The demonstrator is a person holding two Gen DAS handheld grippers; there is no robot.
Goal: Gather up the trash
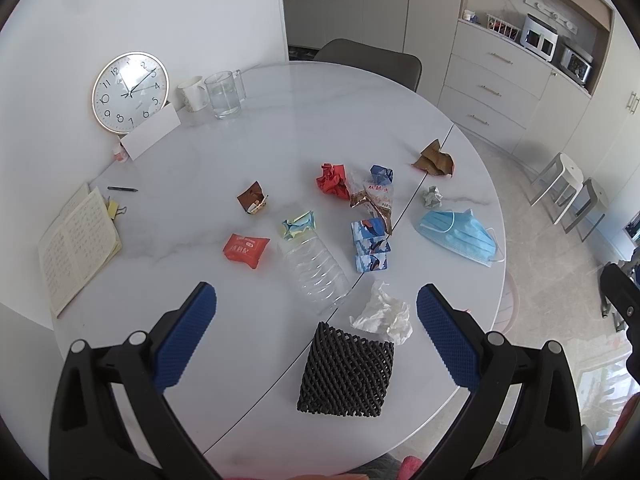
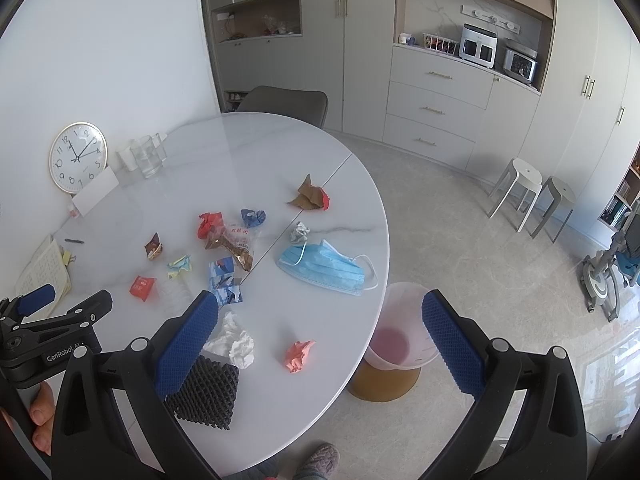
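Trash lies on the white round table: a black foam net, a white crumpled tissue, a clear plastic bottle, a blue face mask, an orange packet, red paper and blue cartons. A pink paper ball lies near the table's front edge. A bin with a pink liner stands on the floor beside the table. My left gripper is open above the net. My right gripper is open and empty above the table edge, over the pink ball.
A clock, a mug, a glass pitcher and an open notebook sit at the table's far and left side. A grey chair stands behind. Two stools and cabinets are at right.
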